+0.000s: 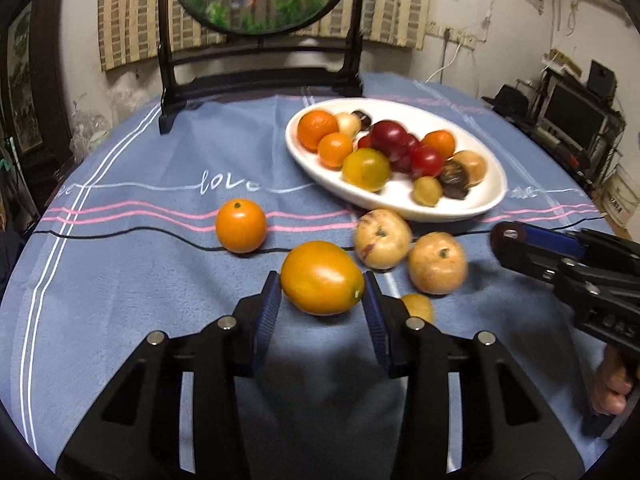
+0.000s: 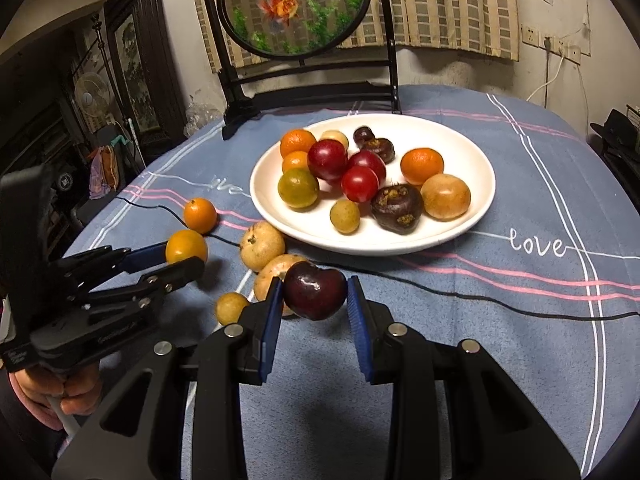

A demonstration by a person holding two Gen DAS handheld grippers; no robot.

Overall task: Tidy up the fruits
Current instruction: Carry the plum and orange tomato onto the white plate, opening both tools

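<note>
My left gripper (image 1: 322, 292) is shut on a yellow-orange oval fruit (image 1: 322, 278) just above the blue cloth; it also shows in the right wrist view (image 2: 186, 246). My right gripper (image 2: 314, 298) is shut on a dark red plum (image 2: 315, 290), held above the cloth in front of the white plate (image 2: 476, 216). The plate (image 1: 486, 196) holds several oranges, red plums, dark water chestnuts and tan fruits. An orange (image 1: 241, 226), two tan fruits (image 1: 382, 239) (image 1: 437, 263) and a small yellow fruit (image 1: 420, 307) lie loose on the cloth.
A dark wooden stand with a round fish screen (image 2: 294, 6) stands at the table's back edge. A black cable (image 2: 460, 292) runs across the cloth in front of the plate. Shelves with clutter (image 1: 576, 120) stand beyond the table's right edge.
</note>
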